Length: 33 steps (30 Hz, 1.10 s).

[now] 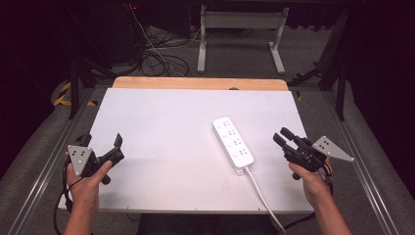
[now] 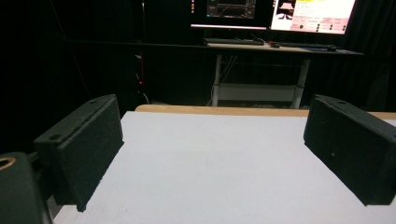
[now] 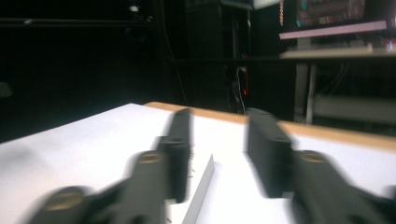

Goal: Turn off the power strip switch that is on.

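Left tool (image 1: 103, 147) sits at the worktop's (image 1: 161, 147) near left corner, jaws wide apart with nothing between them. Right tool (image 1: 288, 138) is out by the right edge, jaws a bit apart and empty too, angled toward the power strip (image 1: 233, 142). The strip lies right of center with its cord (image 1: 264, 198) running off the near edge, probably left there for easy reach.

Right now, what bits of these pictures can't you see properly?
- Power strip sockets: too small in the high view to tell their type.
- Its cord: cut off by the bottom edge, so the plug is unseen.
- Right gripper: fingers motion-blurred in its own view.
- Monitors: text too small, cropped by the top edge.
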### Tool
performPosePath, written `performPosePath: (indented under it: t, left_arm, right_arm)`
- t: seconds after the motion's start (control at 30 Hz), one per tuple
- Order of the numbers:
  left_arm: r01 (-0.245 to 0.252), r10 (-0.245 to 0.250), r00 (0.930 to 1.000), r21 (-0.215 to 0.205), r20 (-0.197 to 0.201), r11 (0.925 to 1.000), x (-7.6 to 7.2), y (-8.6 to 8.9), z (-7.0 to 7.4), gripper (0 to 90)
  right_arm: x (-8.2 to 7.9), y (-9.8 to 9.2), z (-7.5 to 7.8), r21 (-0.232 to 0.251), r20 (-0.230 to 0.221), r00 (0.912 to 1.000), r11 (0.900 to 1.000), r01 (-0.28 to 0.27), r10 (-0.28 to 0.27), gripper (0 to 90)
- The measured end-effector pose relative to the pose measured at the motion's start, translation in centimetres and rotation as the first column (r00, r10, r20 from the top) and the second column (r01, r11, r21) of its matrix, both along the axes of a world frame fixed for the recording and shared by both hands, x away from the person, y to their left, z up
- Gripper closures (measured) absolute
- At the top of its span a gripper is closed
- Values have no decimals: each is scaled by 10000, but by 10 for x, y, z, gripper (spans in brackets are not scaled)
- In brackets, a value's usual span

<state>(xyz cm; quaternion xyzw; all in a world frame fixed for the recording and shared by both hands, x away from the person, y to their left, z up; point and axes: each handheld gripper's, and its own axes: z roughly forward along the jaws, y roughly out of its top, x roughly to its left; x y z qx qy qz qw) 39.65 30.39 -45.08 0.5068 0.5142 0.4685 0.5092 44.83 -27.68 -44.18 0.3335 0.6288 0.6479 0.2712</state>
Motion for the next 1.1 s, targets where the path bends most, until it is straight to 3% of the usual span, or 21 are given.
performPosePath:
  t: [0.03, 0.13, 0.17, 0.2, 0.33, 0.5, 0.7, 1.1]
  left_arm:
    - [6, -6, 10000, 14, -3, 10000, 0, 0, 0, 52]
    - [8, -8, 10000, 18, 3, 10000, 0, 0, 0, 52]
    - [9, -9, 10000, 22, 2, 10000, 0, 0, 0, 52]
    - [-10, 10, 10000, 8, -3, 10000, 0, 0, 0, 52]
    - [5, -5, 10000, -13, -3, 10000, 0, 1, 0, 52]
    - [8, -8, 10000, 11, 5, 10000, 0, 0, 0, 52]
    - [7, -7, 10000, -6, -4, 10000, 1, 0, 0, 52]
    - [92, -92, 10000, 10, -21, 10000, 2, -1, 0, 52]
  right_arm:
    - [3, 1, -2, 13, -298, 9994, 9999, 154, -154, 395]
    - [6, 2, -4, 54, -479, 9988, 9999, 125, -123, 253]
    - [6, 2, -4, 54, -479, 9988, 9999, 125, -123, 253]
    - [5, 3, -3, 54, -441, 9988, 9998, 209, -206, 163]
    - [5, 3, -1, 172, -484, 9980, 9990, 409, -400, 83]
    - [5, 2, -1, 184, -424, 9983, 9990, 404, -396, 45]
    - [5, 3, -2, -35, -456, 9982, 9992, 395, -396, 45]
    - [3, 1, -2, -22, -499, 9974, 9987, 511, -512, 50]
